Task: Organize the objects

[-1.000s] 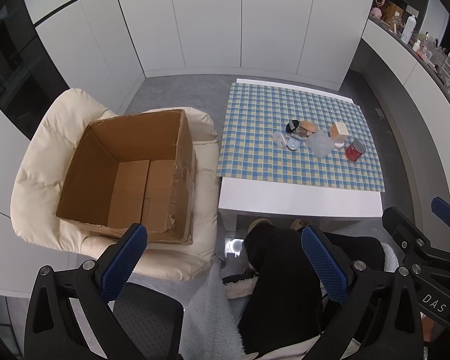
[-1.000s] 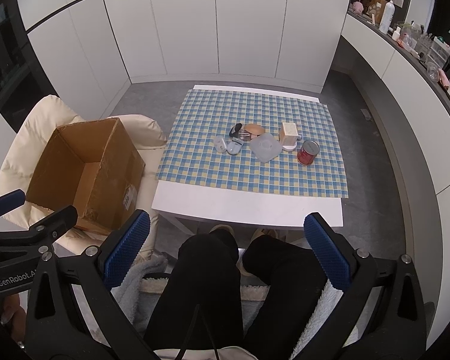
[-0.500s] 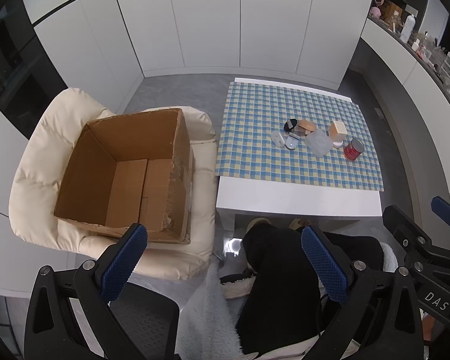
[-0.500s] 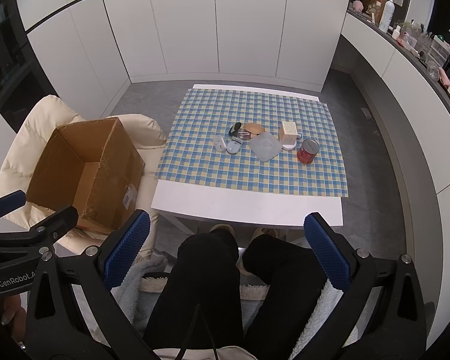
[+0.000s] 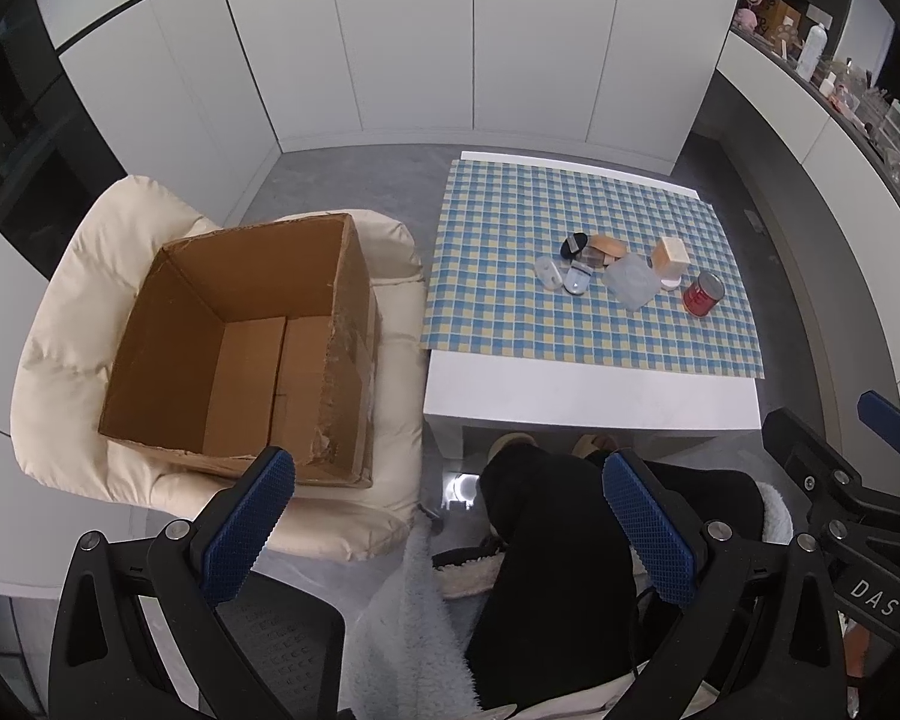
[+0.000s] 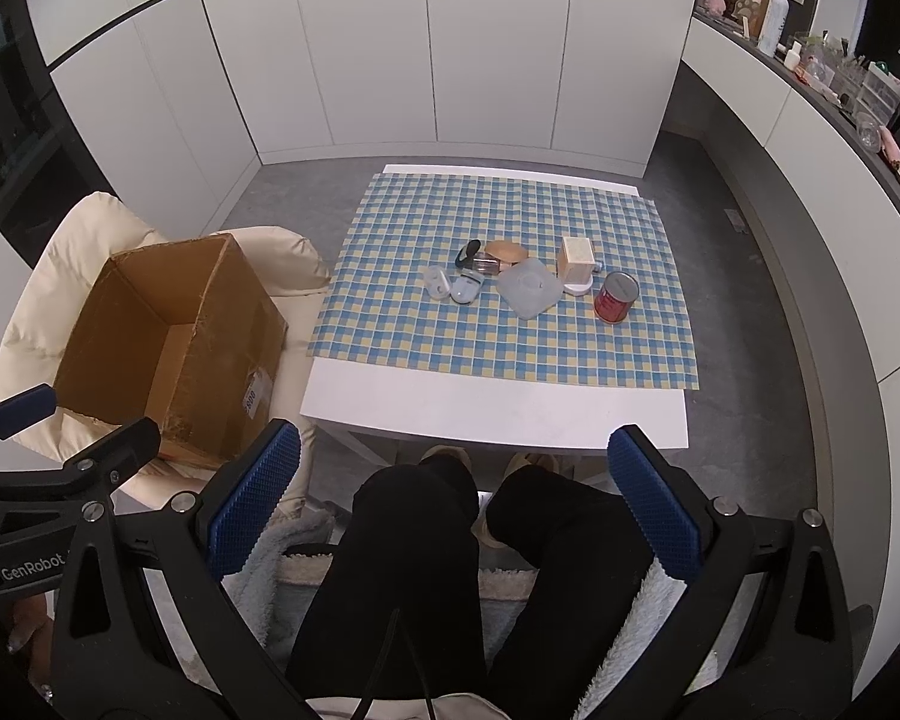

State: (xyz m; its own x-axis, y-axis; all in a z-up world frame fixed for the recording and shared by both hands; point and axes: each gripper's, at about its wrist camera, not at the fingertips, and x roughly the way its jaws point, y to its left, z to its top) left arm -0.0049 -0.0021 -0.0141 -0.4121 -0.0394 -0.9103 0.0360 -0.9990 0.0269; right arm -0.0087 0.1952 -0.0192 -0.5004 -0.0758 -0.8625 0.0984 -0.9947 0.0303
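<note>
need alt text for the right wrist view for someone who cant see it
An open claw, holding nothing, hangs above a seated person's black-trousered knees, facing a low white table with a blue-and-yellow checked cloth. A red can, a wooden box and several small items cluster mid-cloth. To the left, an empty cardboard box sits on a cream chair.

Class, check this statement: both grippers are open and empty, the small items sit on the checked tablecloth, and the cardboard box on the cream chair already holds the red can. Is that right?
Not quite. The cardboard box is empty; the left wrist view shows its bare floor. The red can stands on the checked tablecloth with the other items. The left gripper and right gripper are open and empty.
</note>
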